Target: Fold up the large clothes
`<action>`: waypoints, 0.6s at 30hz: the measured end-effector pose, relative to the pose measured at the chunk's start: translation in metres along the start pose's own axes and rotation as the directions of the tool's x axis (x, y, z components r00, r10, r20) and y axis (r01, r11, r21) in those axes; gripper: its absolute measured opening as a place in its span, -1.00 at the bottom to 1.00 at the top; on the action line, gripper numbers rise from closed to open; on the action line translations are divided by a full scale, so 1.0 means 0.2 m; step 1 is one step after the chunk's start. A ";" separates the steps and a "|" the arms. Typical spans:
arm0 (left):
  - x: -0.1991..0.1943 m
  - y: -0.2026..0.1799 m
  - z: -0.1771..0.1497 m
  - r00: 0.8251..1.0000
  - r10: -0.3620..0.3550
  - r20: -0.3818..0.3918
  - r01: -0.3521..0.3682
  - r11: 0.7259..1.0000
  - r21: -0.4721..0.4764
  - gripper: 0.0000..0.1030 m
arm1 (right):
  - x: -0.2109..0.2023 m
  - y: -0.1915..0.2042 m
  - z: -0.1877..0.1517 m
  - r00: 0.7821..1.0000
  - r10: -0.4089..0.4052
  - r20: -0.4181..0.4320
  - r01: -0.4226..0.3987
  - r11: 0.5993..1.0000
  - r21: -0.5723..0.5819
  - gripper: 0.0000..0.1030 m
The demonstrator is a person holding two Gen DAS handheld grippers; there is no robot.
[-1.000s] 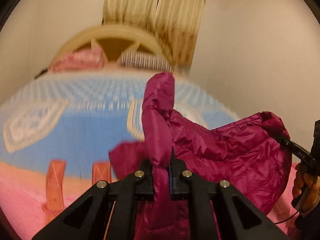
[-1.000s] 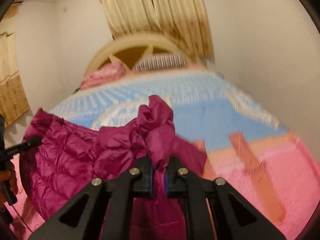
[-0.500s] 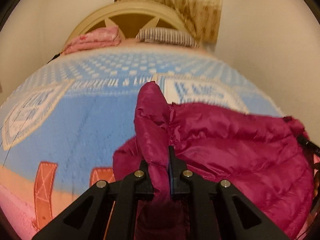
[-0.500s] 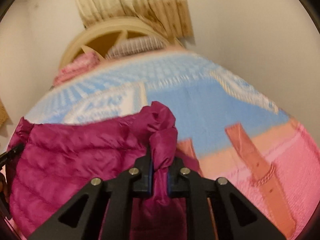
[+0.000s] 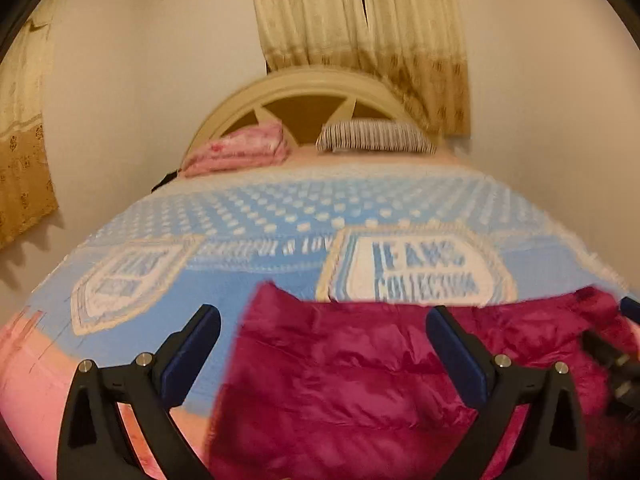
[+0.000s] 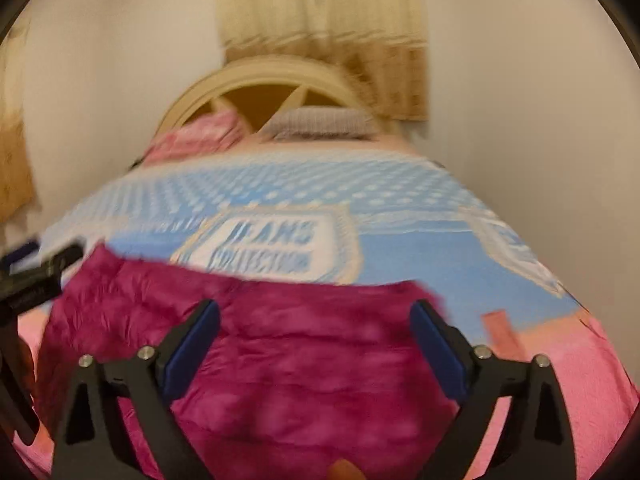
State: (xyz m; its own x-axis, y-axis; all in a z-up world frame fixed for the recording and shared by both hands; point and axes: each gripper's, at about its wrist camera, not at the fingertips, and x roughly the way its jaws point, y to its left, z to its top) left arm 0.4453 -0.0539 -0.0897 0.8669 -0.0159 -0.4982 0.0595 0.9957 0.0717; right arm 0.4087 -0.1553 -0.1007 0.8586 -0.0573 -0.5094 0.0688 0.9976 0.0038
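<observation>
A magenta puffer jacket lies spread on the blue and pink bedspread, blurred in both views. My left gripper hangs over its left part with the jaws opening wide, and the pads touch no fabric. In the right wrist view the same jacket fills the foreground. My right gripper is above its right part, jaws also opening, the cloth lying loose below them. The other tool's dark tip shows at the jacket's left corner.
A folded pink blanket and a striped pillow rest against the cream headboard. Beige curtains hang behind. White walls close in on both sides of the bed.
Both grippers were shut on bunched jacket fabric; now both jaws stand wide apart and the jacket has dropped flat onto the bedspread. Both views have drawn back slightly.
</observation>
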 end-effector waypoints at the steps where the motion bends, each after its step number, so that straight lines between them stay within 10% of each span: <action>1: 0.05 -0.04 -0.04 1.000 0.001 -0.028 0.000 0.999 0.036 0.98 | 0.08 0.05 -0.03 1.000 -0.003 -0.026 0.003 1.000 -0.029 0.70; 18: 0.48 -0.08 -0.25 0.965 -0.075 -0.253 0.066 0.997 -0.042 0.98 | 0.46 0.02 -0.22 0.977 -0.008 -0.212 0.016 0.999 0.036 0.68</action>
State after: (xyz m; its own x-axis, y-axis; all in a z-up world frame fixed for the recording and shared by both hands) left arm 0.5036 -0.0659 -0.1812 0.7068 -0.0666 -0.7043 0.0962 0.9954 0.0025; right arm 0.4659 -0.1542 -0.1857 0.7311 -0.0556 -0.6800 0.1002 0.9946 0.0264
